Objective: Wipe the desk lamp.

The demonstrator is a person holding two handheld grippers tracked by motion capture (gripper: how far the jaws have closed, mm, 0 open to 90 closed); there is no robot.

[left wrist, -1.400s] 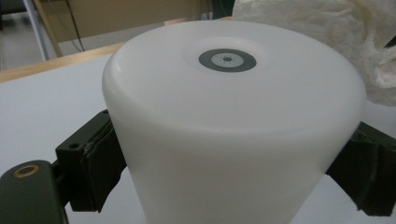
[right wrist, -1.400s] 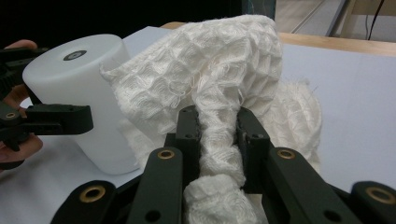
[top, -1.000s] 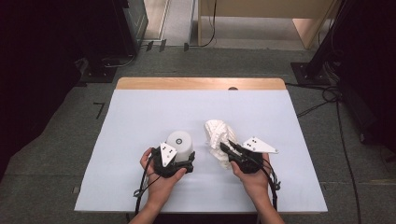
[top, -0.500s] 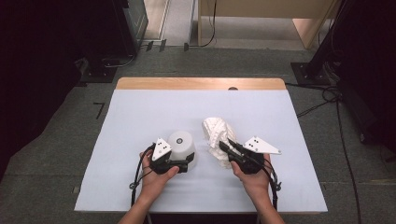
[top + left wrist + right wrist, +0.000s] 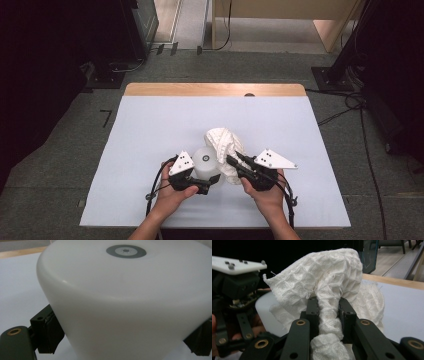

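High view: table (image 5: 150, 130) has a white sheet with a wood strip along its far edge. White cup (image 5: 205, 161) sits upside down on the near half of the table, about centre. My left gripper (image 5: 212, 178) is on the cup's near side, its grey plate just left of the cup. White waffle cloth (image 5: 223, 145) is bunched up, touching the cup's right side and rising above it. My right gripper (image 5: 232, 161) comes in from the cloth's near right, tips buried in the cloth.

Left gripper view: cup (image 5: 130, 302) is between my jaws, base up, grey ring mark at the base centre. Pad (image 5: 51, 333) presses the cup's left wall, other pad touches the right wall. Clamped on the cup.

Right gripper view: my jaws squeeze a twisted rope of the cloth (image 5: 324, 287), the rest fanning out above the tips. Clamped on the cloth. Cup (image 5: 268, 312) is left of the cloth, touching it, left gripper (image 5: 242, 312) beyond.
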